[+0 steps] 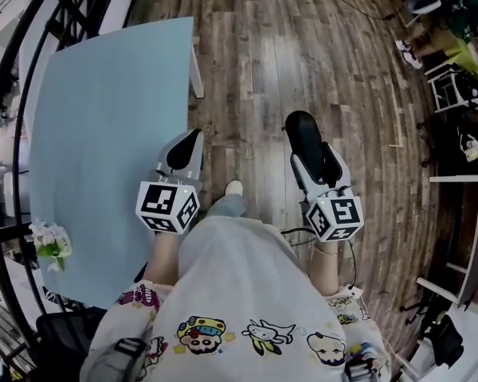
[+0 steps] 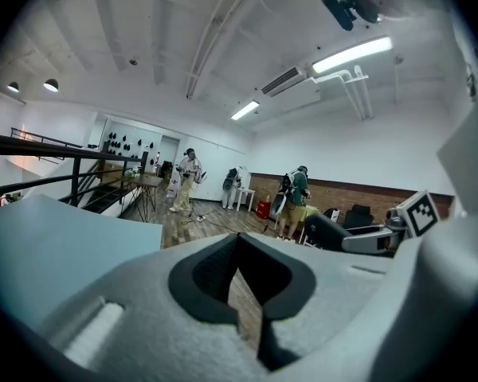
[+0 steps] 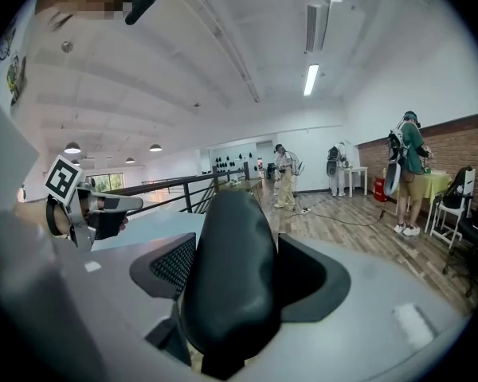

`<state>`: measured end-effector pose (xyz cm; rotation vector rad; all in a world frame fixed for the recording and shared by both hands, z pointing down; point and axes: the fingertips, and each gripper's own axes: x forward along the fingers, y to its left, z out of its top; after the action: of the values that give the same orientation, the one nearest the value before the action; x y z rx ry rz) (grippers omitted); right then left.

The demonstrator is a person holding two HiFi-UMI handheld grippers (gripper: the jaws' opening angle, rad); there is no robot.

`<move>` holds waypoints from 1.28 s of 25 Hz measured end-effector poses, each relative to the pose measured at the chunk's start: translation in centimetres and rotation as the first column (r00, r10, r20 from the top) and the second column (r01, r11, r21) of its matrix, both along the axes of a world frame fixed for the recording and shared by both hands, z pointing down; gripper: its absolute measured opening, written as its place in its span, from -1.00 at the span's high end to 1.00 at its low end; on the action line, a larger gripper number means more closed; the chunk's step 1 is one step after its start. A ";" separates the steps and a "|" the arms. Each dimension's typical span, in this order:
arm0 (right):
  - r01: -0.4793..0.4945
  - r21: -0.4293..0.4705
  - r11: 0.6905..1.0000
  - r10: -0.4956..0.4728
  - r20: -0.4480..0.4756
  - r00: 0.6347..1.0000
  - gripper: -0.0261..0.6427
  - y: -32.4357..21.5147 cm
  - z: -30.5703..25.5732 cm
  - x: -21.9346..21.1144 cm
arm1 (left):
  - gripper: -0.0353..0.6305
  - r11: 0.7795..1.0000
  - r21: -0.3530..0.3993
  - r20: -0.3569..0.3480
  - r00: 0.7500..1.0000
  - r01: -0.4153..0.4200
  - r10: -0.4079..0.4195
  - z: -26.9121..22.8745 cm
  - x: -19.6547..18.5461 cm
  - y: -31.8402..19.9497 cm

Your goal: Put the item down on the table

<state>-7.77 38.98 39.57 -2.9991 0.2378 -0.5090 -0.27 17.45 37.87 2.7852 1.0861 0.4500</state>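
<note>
A smooth black oblong item (image 1: 303, 130) is clamped in my right gripper (image 1: 309, 140), which hovers over the wooden floor to the right of the light blue table (image 1: 103, 134). In the right gripper view the item (image 3: 227, 285) fills the gap between the jaws and sticks out past them. My left gripper (image 1: 190, 140) hangs at the table's right edge. Its jaws are shut with nothing in them, as the left gripper view (image 2: 243, 273) shows. That view also shows the item (image 2: 328, 231) to the right.
A small bunch of white flowers (image 1: 52, 243) lies at the table's near left edge. A black railing (image 1: 8, 134) runs along the table's far side. White shelving and chairs (image 1: 462, 237) stand at the right. People (image 2: 296, 201) stand across the room.
</note>
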 end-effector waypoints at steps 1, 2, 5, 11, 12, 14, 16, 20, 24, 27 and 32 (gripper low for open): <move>0.012 -0.004 1.000 -0.012 0.008 1.000 -0.08 -0.5 0.2 0.9 | 0.90 1.000 -0.001 0.003 1.000 0.006 -0.006 0.3 0.6 -0.3; 0.026 -0.011 1.000 -0.026 0.014 1.000 -0.08 -1.0 0.6 1.7 | 0.90 1.000 -0.006 0.008 1.000 0.013 -0.013 0.7 1.2 -0.7; 0.075 -0.032 0.997 -0.074 0.028 0.997 -0.08 -2.5 1.4 4.5 | 0.90 0.999 -0.027 0.030 0.999 0.041 -0.040 2.4 2.8 -1.7; 0.200 -0.059 0.978 -0.197 0.051 0.979 -0.08 -6.4 1.5 9.0 | 0.90 0.988 -0.065 0.061 0.989 0.141 -0.137 3.4 4.9 -5.0; 0.226 -0.059 0.972 -0.223 0.054 0.973 -0.08 -7.1 1.5 9.8 | 0.90 0.984 -0.068 0.063 0.985 0.164 -0.160 3.5 5.1 -5.6; 0.278 -0.056 0.959 -0.275 0.055 0.960 -0.08 -8.4 1.4 11.5 | 0.90 0.976 -0.066 0.063 0.977 0.210 -0.205 3.4 5.6 -6.7; 0.336 -0.051 0.941 -0.333 0.053 0.941 -0.08 -10.1 1.4 13.3 | 0.90 0.964 -0.051 0.057 0.965 0.260 -0.257 3.3 6.1 -8.1; 0.483 -0.040 0.875 -0.481 0.050 0.875 -0.08 -14.8 1.9 16.9 | 0.90 0.915 -0.026 0.040 0.915 0.402 -0.401 3.1 7.0 -12.3; 0.642 -0.027 0.767 -0.640 0.045 0.767 -0.08 -20.1 1.9 20.6 | 0.90 0.818 -0.026 0.035 0.818 0.575 -0.574 2.8 7.1 -16.7; 0.734 -0.017 0.679 -0.733 0.042 0.679 -0.08 -23.8 1.8 23.2 | 0.90 0.733 -0.006 0.041 0.733 0.680 -0.679 2.9 6.7 -19.6; 0.864 -0.005 0.504 -0.863 0.037 0.504 -0.08 -30.3 1.8 26.9 | 0.90 0.550 0.000 0.041 0.550 0.835 -0.834 2.6 5.9 -24.0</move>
<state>19.16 8.68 41.33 -2.6381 1.8024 -0.5932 5.60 -6.59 40.44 2.8245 -0.3468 0.3353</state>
